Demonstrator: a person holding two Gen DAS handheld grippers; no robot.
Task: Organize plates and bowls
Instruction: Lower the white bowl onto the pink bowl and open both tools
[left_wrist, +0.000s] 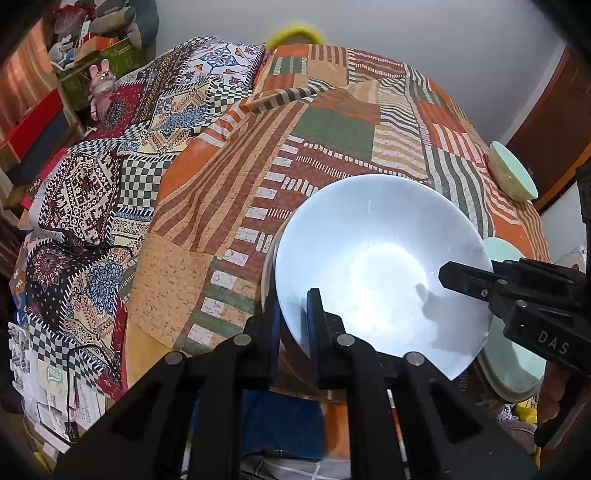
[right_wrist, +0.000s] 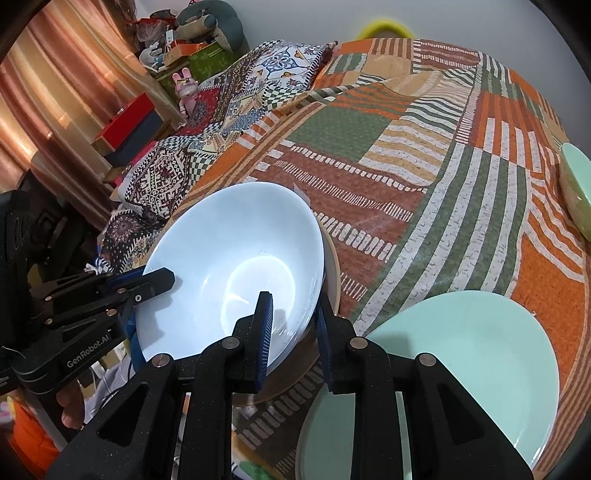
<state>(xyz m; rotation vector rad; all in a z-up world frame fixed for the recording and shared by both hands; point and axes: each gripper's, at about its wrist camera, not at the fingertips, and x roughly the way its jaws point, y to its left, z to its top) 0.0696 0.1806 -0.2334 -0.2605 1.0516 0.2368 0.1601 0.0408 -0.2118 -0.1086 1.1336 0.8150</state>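
A: Left gripper (left_wrist: 293, 314) pinched on near rim of white bowl (left_wrist: 380, 266); bowl tilted, seemingly clear of the patchwork bedspread (left_wrist: 332, 125). Right gripper (right_wrist: 295, 321) straddling opposite rim, slight gap at the pads, no firm clamp visible.

B: Reason for two-sided hold?

A: Probably steadying a wide bowl for stacking. Mint plate (right_wrist: 472, 354) just beside, mint bowl (left_wrist: 511, 171) well apart.

B: Lettering?

A: "GenRobot.AI", "DAS".

We see a bed (right_wrist: 424, 177) spread with an orange, green and brown striped patchwork cover. A mint green plate (right_wrist: 480, 354) lies at its near edge, a mint green bowl (right_wrist: 576, 192) tilts far right, and patterned pillows (left_wrist: 96, 192) sit left.
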